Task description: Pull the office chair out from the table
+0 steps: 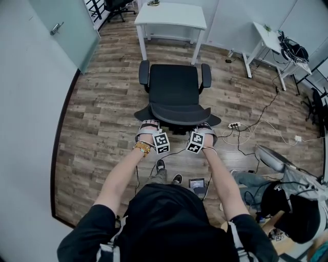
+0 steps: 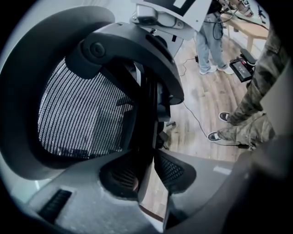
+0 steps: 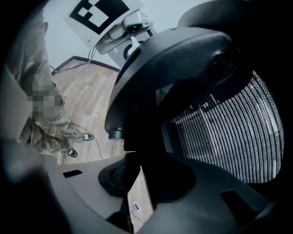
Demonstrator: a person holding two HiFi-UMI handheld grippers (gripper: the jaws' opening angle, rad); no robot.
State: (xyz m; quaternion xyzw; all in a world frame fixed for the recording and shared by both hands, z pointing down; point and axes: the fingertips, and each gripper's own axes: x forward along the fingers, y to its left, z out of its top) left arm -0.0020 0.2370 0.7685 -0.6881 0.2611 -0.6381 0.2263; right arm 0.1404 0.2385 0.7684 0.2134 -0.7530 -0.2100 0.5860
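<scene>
Office chair (image 1: 174,94) apart from white table (image 1: 174,15), power strip (image 1: 234,125) beside base

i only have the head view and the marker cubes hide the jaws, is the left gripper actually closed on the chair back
observer: yes. In the left gripper view, the left gripper has the black backrest rim between its pads and is closed on it.
operator: and the right one
observer: same there. The right gripper is closed on the rim as well, with the dark frame running down between its pads.
operator: what is the back panel like from behind
observer: it is a striped, see-through mesh stretched inside the rim.
</scene>
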